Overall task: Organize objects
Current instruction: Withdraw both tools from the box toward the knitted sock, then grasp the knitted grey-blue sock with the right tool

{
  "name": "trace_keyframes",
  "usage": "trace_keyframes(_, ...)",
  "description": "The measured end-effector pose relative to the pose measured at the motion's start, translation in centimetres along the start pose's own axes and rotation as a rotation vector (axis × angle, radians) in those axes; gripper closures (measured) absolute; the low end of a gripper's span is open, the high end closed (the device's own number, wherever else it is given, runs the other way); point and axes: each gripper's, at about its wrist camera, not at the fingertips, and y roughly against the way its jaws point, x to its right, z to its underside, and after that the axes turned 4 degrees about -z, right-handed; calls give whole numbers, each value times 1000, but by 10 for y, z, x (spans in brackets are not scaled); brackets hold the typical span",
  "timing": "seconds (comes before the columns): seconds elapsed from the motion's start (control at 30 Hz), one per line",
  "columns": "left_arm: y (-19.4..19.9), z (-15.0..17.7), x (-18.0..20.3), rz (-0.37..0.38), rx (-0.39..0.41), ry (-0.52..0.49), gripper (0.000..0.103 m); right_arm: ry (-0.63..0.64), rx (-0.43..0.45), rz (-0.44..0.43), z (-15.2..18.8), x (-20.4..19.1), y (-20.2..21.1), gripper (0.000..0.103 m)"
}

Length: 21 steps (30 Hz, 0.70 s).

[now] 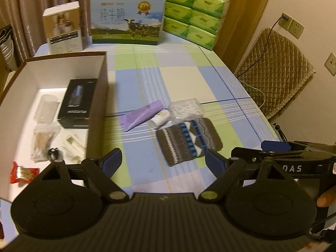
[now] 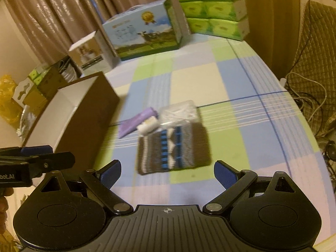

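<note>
Far left on the checked counter [image 1: 178, 77]: an open cardboard box [image 1: 63, 63], white inside, brown outside. Inside it, a black carton [image 1: 76, 103] against the right wall, a clear tube [image 1: 46, 109] just left of that, a bag of wooden sticks [image 1: 43, 141] nearer, a small pale packet [image 1: 72, 149] beside it, and a red wrapper [image 1: 22, 172] at the near edge. Too blurred to name the small dark item between bag and packet.

Right of the box, out on the cloth: a purple tube [image 1: 140, 115] lying tilted, a small white bottle [image 1: 160, 118] touching its right side, a clear bag of white picks [image 1: 187, 108] just behind, and a knitted grey-and-blue pouch [image 1: 189, 139] nearest, touching the bag.

Along the far edge, left to right: a white-and-gold carton [image 1: 63, 28], a milk case [image 1: 127, 19] with a cow print, a stack of green tissue packs [image 1: 194, 14].

Left tongs [image 1: 163, 161] spread wide, nothing between the blue pads, hanging over the cloth near the box's right wall. Right tongs [image 2: 168, 174] likewise spread and empty, just near of the pouch.
</note>
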Motion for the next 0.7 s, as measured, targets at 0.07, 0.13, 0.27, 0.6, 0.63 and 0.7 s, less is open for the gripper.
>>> trace_keyframes(0.07,-8,-1,8,5,-6,-3,19,-7,-4,7,-3,11,-4,10)
trace_keyframes(0.13,-17,-3,15,12,-15,-3,19,-4,-9,9,-5,22,-9,10)
trace_keyframes(0.27,-35,-3,25,-1,-19,-6,19,13,-27,-5,-8,37,-23,19)
trace_keyframes(0.6,-85,2,24,-82,-94,26,20,50,-105,-48,-9,54,-80,59)
trace_keyframes(0.63,-88,2,24,-85,-100,25,20,46,-111,-46,-9,56,-85,60)
trace_keyframes(0.7,-94,3,24,-91,-110,24,20,31,-117,-47,-7,62,-92,63)
